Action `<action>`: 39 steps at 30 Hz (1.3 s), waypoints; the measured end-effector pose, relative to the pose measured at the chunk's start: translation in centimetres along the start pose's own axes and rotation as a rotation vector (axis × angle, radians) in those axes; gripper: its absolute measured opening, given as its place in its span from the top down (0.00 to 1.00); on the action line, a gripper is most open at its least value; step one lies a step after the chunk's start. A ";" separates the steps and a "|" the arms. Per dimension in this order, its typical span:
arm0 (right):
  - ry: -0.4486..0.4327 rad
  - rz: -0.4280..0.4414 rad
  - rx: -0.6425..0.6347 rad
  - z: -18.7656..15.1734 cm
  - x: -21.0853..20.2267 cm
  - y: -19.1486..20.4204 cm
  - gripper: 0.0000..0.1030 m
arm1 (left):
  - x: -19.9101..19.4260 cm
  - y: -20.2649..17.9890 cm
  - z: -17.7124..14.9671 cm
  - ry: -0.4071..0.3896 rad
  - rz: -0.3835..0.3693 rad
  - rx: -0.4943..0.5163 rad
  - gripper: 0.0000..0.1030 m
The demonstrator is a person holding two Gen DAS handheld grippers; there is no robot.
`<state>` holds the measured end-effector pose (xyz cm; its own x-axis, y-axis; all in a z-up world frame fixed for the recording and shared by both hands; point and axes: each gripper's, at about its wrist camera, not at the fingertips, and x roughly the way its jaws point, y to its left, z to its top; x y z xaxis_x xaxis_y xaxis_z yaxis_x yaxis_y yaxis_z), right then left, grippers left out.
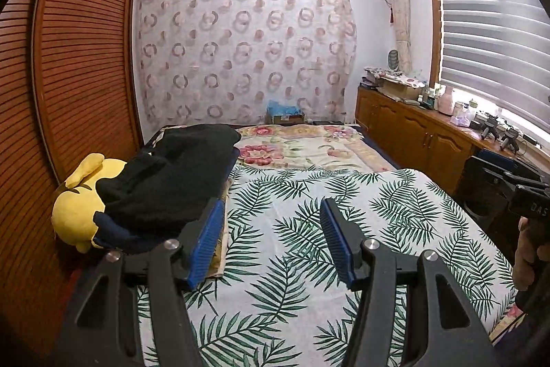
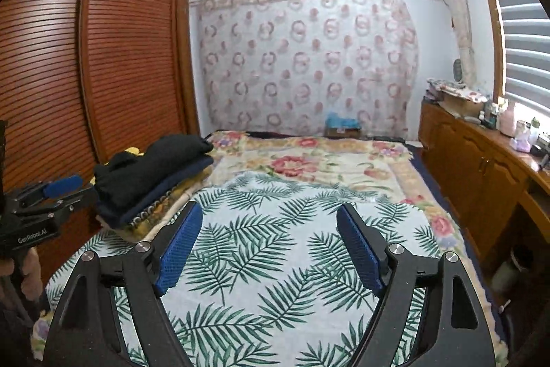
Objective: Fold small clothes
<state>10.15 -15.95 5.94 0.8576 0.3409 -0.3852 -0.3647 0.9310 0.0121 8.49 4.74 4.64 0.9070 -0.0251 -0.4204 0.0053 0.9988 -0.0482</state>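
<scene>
Above the palm-leaf sheet point(image 1: 343, 212) that covers the near end of the bed, the left gripper point(image 1: 271, 229) hangs with its blue-padded fingers point(image 1: 206, 243) spread wide and nothing between them. The right gripper point(image 2: 268, 239) hangs over the same sheet point(image 2: 261, 229), likewise released and holding nothing. The stack of folded clothes point(image 1: 172, 174) lies at the left edge of the palm-leaf sheet: black garments on top, a navy one beneath point(image 2: 161, 184), the whole resting on folded patterned fabric. A yellow plush toy point(image 1: 79, 208) sits just left of the stack, partly under the black garment. Beyond the palm-leaf sheet, a floral blanket point(image 1: 302, 150) covers the far part of the bed. A louvred wooden wardrobe point(image 1: 82, 64) stands left of the sheet; a wooden cabinet point(image 2: 474, 167) with small items runs along its right. In the right wrist view, the left gripper point(image 2: 62, 186) appears at the left edge, beside the stack.
</scene>
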 end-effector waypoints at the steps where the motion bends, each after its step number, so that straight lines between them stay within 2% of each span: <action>1: -0.001 -0.002 0.003 -0.2 -0.1 -0.3 0.20 | -0.1 0.0 0.0 -0.001 0.002 0.002 0.45; 39: -0.009 -0.018 0.020 -1.1 -0.7 -0.6 0.20 | -0.2 0.6 0.1 -0.008 0.018 -0.012 0.44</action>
<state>9.41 -16.91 5.22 0.8673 0.3250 -0.3770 -0.3416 0.9395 0.0240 8.37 5.39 4.82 0.9104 -0.0064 -0.4137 -0.0163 0.9986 -0.0513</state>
